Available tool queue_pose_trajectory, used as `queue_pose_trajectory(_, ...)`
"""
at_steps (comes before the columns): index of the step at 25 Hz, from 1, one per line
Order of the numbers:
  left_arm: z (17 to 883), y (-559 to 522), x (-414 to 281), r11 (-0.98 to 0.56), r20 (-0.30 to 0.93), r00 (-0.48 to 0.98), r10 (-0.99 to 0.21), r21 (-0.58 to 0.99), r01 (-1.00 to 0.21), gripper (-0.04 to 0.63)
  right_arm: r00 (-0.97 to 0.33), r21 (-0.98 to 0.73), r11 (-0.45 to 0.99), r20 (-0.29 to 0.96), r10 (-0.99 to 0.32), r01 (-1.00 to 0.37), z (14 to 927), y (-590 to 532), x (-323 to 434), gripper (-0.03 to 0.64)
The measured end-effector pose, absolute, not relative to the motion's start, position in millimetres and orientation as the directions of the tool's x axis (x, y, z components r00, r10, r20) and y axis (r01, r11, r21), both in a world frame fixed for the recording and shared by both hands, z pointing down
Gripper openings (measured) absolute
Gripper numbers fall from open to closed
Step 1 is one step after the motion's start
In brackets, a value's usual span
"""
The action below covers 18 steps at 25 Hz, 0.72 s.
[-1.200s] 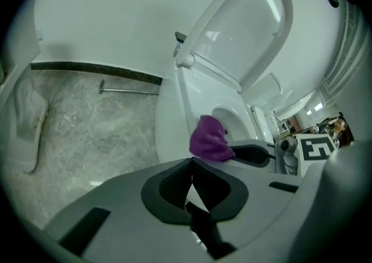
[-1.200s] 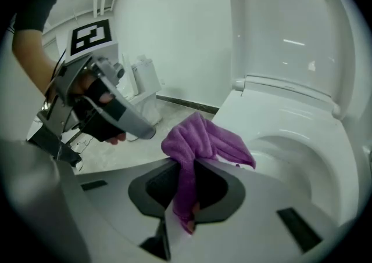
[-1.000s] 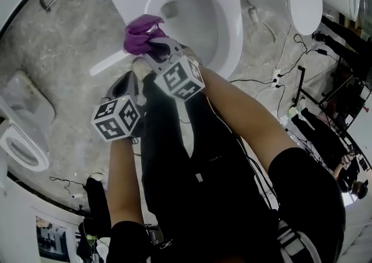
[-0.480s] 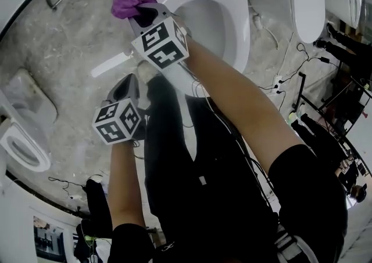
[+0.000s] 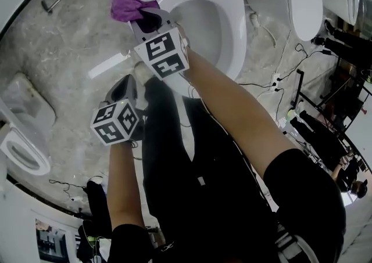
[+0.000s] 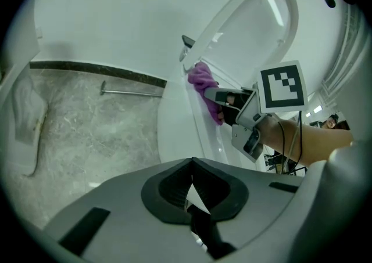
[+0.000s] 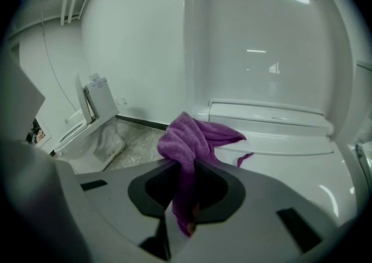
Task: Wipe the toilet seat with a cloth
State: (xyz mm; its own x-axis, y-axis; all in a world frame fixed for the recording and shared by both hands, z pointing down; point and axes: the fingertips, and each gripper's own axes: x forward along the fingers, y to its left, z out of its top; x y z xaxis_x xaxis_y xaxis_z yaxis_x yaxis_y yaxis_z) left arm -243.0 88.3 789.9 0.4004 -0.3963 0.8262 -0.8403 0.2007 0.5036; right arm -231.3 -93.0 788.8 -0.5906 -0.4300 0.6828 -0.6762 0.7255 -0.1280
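One purple cloth (image 7: 192,140), a soft terry crumpled into loose folds, is pinched between the jaws of the right gripper (image 5: 146,21). Its bunched top spills onto the back of the white toilet seat (image 5: 233,21), just below the raised lid (image 7: 261,41), and a thin corner trails on the seat. The left gripper (image 6: 192,193) hangs clenched on nothing above the marbled floor (image 5: 70,41), apart from the toilet.
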Motion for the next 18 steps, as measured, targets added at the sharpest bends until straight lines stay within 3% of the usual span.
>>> queue_pose_trajectory(18,778,57,-179,0.146,0.814,0.418,-0.403,0.508,-0.849,0.008,-0.441,-0.051,0.577,0.7,-0.562,-0.815,805,-173,-87,0.06)
